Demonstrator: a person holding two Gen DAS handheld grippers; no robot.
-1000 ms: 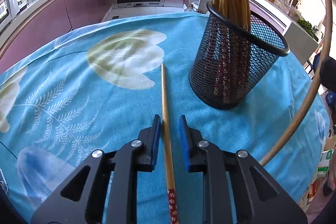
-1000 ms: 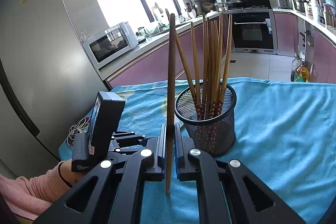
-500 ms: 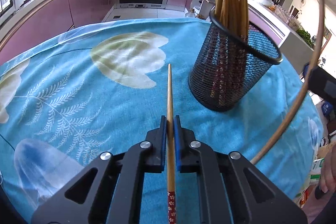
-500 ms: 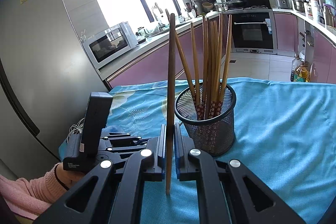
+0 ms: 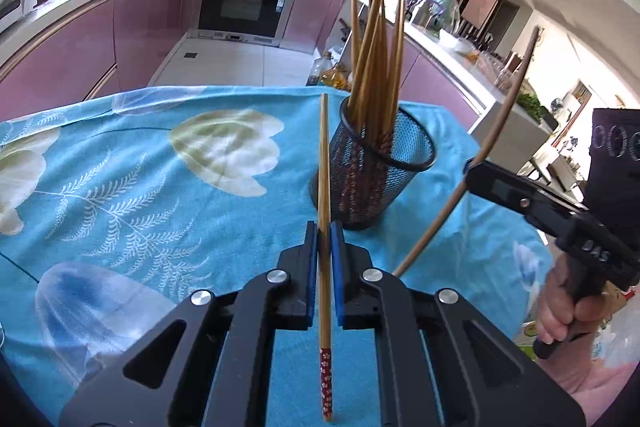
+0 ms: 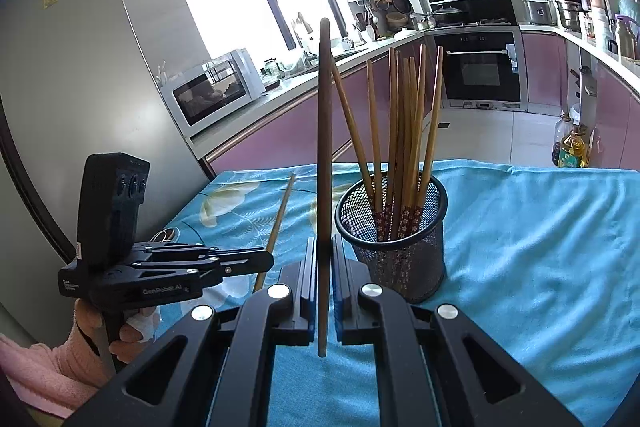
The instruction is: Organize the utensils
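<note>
Both chopsticks pinched and raised beside the mesh holder.

Left gripper (image 5: 324, 239) clamped on bamboo chopstick (image 5: 324, 163), right gripper (image 6: 324, 255) on darker chopstick (image 6: 323, 131); aimed at mesh holder (image 6: 400, 259) on blue tablecloth (image 6: 540, 235), presumably for dropping in.

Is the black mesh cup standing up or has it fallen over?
Standing upright. The black mesh cup sits flat on the blue flowered cloth, its open rim facing up, with wooden chopsticks sticking out the top.
</note>
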